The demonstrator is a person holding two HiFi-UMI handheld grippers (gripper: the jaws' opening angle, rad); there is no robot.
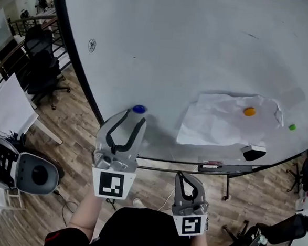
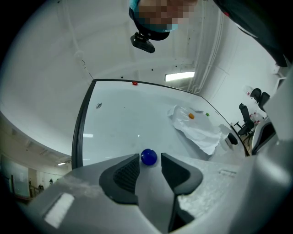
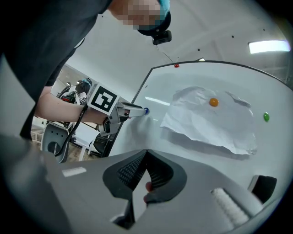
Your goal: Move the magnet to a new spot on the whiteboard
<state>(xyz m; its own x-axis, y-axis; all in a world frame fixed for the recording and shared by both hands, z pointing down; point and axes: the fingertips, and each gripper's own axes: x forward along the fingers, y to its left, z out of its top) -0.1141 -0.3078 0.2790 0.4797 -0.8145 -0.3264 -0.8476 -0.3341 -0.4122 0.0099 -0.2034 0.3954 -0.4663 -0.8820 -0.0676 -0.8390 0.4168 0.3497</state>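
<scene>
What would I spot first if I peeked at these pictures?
Probably the shiny blue magnet, low by the left edge of the big whiteboard, just ahead of the open left gripper. Next comes the crumpled paper further right on the board, with an orange magnet on it.

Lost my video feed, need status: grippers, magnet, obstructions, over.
Left gripper open, right gripper shut, empty. Blue magnet on whiteboard, at left tips, ungripped. Paper sheet aside.
</scene>
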